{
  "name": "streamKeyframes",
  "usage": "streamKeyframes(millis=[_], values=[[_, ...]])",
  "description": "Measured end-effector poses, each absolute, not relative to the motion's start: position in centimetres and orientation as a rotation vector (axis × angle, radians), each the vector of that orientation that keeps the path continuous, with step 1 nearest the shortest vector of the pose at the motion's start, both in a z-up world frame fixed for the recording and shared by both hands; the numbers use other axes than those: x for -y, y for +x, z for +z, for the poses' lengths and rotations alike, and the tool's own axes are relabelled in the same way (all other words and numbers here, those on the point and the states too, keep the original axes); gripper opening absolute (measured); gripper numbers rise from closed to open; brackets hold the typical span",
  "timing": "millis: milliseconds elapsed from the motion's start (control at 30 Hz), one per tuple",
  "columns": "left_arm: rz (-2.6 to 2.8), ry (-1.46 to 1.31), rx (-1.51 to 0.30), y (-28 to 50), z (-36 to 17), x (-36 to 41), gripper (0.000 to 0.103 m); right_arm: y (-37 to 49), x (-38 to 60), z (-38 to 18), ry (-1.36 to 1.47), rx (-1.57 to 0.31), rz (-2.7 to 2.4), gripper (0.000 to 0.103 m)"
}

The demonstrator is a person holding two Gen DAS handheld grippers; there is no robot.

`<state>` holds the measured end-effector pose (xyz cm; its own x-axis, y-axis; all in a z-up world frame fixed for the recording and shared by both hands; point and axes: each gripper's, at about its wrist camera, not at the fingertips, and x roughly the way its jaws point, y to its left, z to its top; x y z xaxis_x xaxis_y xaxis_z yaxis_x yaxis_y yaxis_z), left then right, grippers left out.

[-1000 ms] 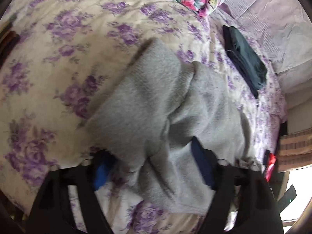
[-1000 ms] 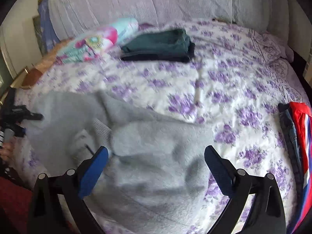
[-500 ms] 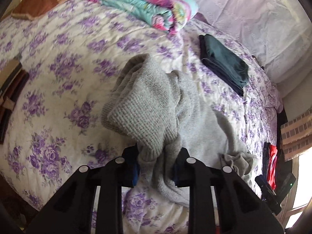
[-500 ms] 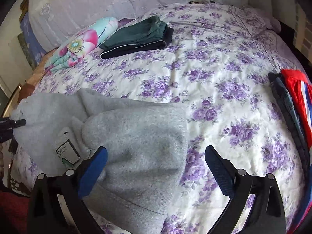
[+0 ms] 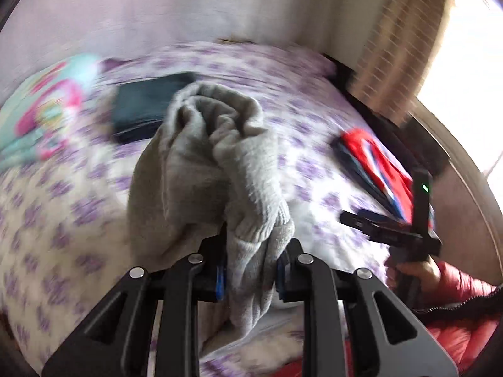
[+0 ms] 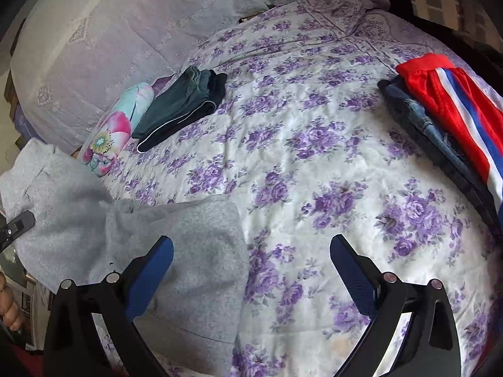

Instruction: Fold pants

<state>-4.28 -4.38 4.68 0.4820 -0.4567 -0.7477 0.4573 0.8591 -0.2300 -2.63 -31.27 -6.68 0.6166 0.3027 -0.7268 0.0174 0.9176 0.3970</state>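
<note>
1. Between the blue pads of the left gripper (image 5: 251, 271), at 6 o'clock in the left wrist view, a bunched wad of the grey pants (image 5: 217, 163) is clamped; one second ago these jaws stood wide over flat cloth and have just been closing onto it.
2. Cloth now rises in a gathered column to centre frame; earlier it lay spread on the bedspread (image 6: 314, 163).
3. Right gripper (image 6: 251, 267): jaws spread wide, nothing between the pads. The left pad overlaps the pants' fold; contact cannot be determined.
4. At 8 o'clock in the right wrist view, the rest of the pants drapes off the bed's near edge.
5. A hand (image 5: 418, 275) in a red sleeve holds the right tool at 4 o'clock in the left wrist view.
6. No containers in view.
7. Clear bedspread fills centre to 5 o'clock. Folded dark green garments (image 6: 182, 106) lie at 10 o'clock beside a floral bundle (image 6: 116, 128); a red striped garment (image 6: 452, 110) on denim occupies 2 o'clock at the bed's right edge.
</note>
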Motion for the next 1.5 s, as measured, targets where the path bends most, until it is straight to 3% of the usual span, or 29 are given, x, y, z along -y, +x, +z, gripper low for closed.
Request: streamKeyframes(millis=[100, 167, 233, 367, 533, 700, 833, 933, 1133, 1300, 1400, 1500], values=[[-0.711, 0.122, -1.011, -3.7, 1.7, 10.8, 0.026, -3.6, 33.0, -7.1, 0.413, -0.894, 0.128, 0.1], [-0.756, 0.185, -1.121, -3.6, -1.2, 13.9, 0.046, -4.3, 34.0, -7.3, 0.426, -0.895, 0.098, 0.1], [-0.787, 0.181, -1.188, -3.7, -2.5, 14.8, 0.056, -4.8, 34.9, -7.4, 0.431, -0.891, 0.07, 0.1], [-0.783, 0.037, -1.113, -3.2, -0.3, 11.0, 0.092, -4.9, 35.8, -6.5, 0.451, -0.87, 0.036, 0.1], [-0.601, -0.177, -1.136, -0.2, 0.1, 3.9, 0.092, -2.7, 32.4, -2.5, 0.41, -0.79, 0.156, 0.1], [-0.441, -0.304, -1.21, 0.1, -2.5, -2.0, 0.092, 0.1, 25.1, 0.3, 0.125, -0.788, 0.247, 0.1], [-0.393, -0.208, -1.438, -0.2, -8.5, -1.4, 0.097, 3.4, 23.5, -6.4, -0.022, -0.974, 0.167, 0.1], [-0.444, -0.359, -1.5, -0.7, -13.4, -2.3, 0.099, 4.0, 27.6, -11.2, 0.29, -1.036, 0.228, 0.1], [-0.416, -0.27, -1.423, -1.5, -10.8, -2.9, 0.099, 2.3, 26.8, -7.5, 0.198, -0.996, 0.221, 0.1], [-0.371, -0.271, -1.247, 1.0, -5.3, -4.8, 0.098, -2.3, 24.0, -0.7, -0.022, -0.795, 0.304, 0.1], [-0.373, -0.266, -1.265, 3.9, -5.6, -3.6, 0.098, -3.0, 22.2, -2.5, -0.116, -0.885, 0.332, 0.1], [-0.307, -0.117, -1.379, 5.7, -10.1, -0.7, 0.099, -3.3, 22.6, -9.4, -0.115, -1.099, 0.286, 0.1]])
